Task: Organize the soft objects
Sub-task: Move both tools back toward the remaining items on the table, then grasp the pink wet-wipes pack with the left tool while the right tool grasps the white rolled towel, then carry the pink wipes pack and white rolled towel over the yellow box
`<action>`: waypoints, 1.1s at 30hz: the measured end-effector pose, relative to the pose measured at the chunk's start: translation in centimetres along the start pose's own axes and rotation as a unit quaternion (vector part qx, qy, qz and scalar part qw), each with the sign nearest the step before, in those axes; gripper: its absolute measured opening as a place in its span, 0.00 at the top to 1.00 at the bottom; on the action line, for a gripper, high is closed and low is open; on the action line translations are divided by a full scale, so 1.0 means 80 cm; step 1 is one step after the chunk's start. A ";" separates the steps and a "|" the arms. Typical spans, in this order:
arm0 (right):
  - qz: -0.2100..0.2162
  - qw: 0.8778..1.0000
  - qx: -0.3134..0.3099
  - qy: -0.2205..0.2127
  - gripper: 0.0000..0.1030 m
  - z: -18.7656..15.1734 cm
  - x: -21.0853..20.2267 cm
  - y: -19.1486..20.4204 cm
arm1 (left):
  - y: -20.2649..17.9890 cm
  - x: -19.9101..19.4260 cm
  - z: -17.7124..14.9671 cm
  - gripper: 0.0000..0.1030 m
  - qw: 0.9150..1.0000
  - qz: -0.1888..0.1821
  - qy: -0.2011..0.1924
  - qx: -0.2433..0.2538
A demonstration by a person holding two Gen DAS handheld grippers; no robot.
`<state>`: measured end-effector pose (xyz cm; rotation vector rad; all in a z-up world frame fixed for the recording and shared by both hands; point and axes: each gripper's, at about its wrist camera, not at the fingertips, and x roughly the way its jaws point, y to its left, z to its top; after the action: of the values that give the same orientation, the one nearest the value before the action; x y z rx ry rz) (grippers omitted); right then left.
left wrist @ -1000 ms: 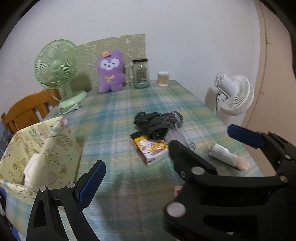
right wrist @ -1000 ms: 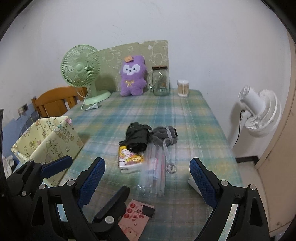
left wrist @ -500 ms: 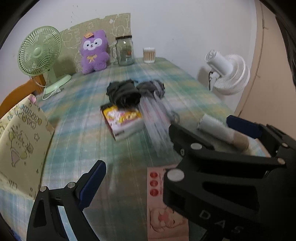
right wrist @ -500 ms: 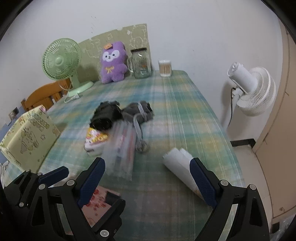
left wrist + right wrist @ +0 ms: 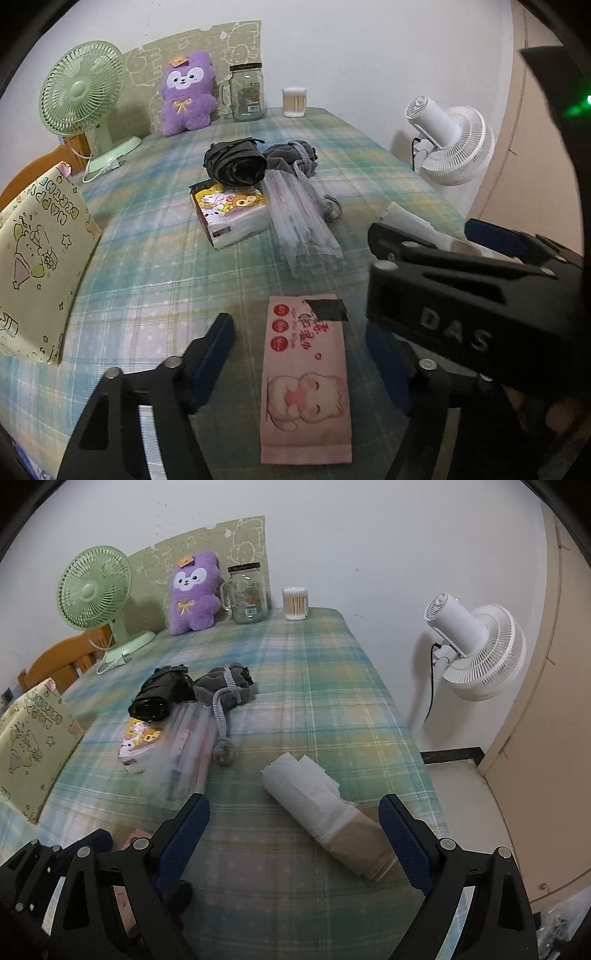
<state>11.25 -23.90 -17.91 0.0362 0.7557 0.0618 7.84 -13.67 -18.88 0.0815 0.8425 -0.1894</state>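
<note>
Far ahead of both tongs, by the wall: 1 glass jar (image 5: 247, 594) w/ black lid, contents unclear, and 1 small tub (image 5: 295, 603) packed w/ cotton swabs. Yellow printed bag (image 5: 37, 266) stands off to the left of the left tongs (image 5: 299, 354); its inside not visible. Left tongs are apart, nothing gripped, straddling 1 pink tissue pack (image 5: 306, 380) that lies flat on the surface (image 5: 325, 686), a plaid green-blue cloth. Right tongs (image 5: 293, 840) also apart, empty; 1 paper roll (image 5: 325, 812) lies between its fingers, cardboard end nearest. Further ahead, mid-surface: 1 black rolled cloth (image 5: 236, 162), 1 grey pouch (image 5: 291, 157) w/ cord, 1 cartoon tissue pack (image 5: 231, 214), 1 clear sleeve (image 5: 303, 221), all touching or just beside each other. 1 purple plush (image 5: 194, 592) sits at the far wall beside the jar. 2 fans: green one (image 5: 96, 590) on the surface far left, white one (image 5: 476, 650) off its right edge. Wooden chair (image 5: 61, 664) at left; white wall, beige door at right.
</note>
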 end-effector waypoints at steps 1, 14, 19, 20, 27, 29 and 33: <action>0.000 1.000 -0.002 0.000 0.09 0.000 0.001 0.000 | -0.001 -0.002 0.001 0.42 1.000 -0.010 0.002 0.007; 0.008 0.999 -0.009 0.037 0.25 0.005 0.021 0.004 | 0.016 0.010 0.022 0.61 1.000 0.015 0.011 0.004; 0.001 0.999 -0.022 0.045 0.45 0.003 0.025 0.011 | 0.019 0.015 0.027 0.61 1.000 0.019 0.008 0.006; 0.003 0.999 -0.022 0.046 0.52 0.002 0.024 0.013 | 0.018 0.015 0.027 0.61 1.000 0.021 0.007 0.008; 0.025 0.998 -0.018 0.051 0.82 -0.001 0.017 0.020 | 0.015 0.015 0.027 0.62 0.999 0.029 0.004 0.017; 0.044 0.997 -0.016 0.055 0.86 -0.002 0.011 0.023 | 0.015 0.014 0.026 0.62 0.999 0.030 0.003 0.017; 0.053 0.997 -0.026 0.048 0.87 -0.004 -0.001 0.037 | 0.014 0.010 0.024 0.62 0.999 0.033 0.002 0.017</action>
<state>10.81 -20.95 -17.91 0.0247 0.8471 0.1847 9.96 -12.97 -18.20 0.1424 0.8403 -0.1409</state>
